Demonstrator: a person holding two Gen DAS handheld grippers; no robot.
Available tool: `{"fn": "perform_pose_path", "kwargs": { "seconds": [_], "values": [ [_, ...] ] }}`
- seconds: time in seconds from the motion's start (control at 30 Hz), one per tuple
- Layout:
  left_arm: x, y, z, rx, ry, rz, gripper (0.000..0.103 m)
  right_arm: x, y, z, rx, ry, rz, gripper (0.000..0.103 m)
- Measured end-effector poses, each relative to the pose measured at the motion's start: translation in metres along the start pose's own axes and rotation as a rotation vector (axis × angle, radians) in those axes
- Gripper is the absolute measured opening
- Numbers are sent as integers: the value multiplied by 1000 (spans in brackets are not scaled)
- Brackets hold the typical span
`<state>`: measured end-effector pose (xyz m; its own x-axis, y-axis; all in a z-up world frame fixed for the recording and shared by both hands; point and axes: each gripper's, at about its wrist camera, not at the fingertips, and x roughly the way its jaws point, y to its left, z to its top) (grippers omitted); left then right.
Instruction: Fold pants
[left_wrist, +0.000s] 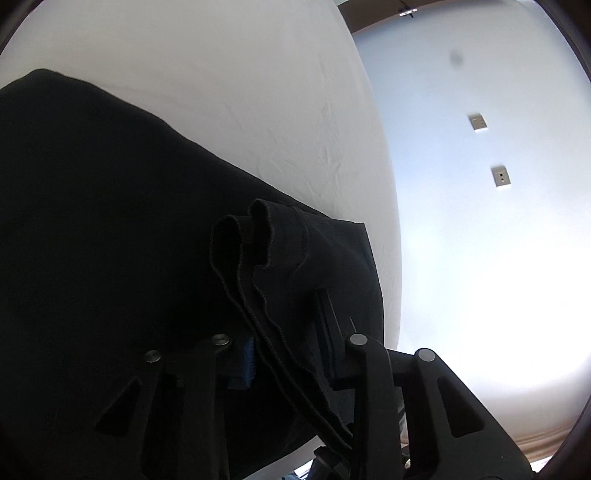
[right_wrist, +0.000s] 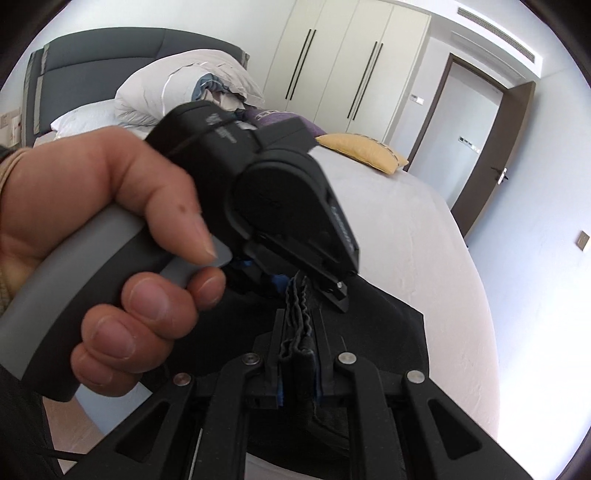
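both grippers pinch bunched hem edges of the black pants (left_wrist: 110, 221), which lie spread on the white bed sheet (left_wrist: 240, 92). the left gripper (left_wrist: 284, 332) has its fingers closed on the cloth, the right gripper (right_wrist: 299, 339) likewise, just beside it. a hand (right_wrist: 92, 240) grips the left tool's grey handle

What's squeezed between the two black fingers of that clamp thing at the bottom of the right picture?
Bunched layered edges of the black fabric pants, clamped in the right hand-held gripper, seen in the right wrist view.
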<state>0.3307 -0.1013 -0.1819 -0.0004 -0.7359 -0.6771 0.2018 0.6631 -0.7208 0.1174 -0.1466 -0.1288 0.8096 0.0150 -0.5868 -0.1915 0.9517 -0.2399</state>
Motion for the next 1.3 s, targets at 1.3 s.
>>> {"fn": "perform_pose_path", "kwargs": {
  "seconds": [1.3],
  "values": [
    [-88, 123, 31, 155, 5, 307, 16, 101, 152, 67, -180, 168, 345, 35]
  ]
}}
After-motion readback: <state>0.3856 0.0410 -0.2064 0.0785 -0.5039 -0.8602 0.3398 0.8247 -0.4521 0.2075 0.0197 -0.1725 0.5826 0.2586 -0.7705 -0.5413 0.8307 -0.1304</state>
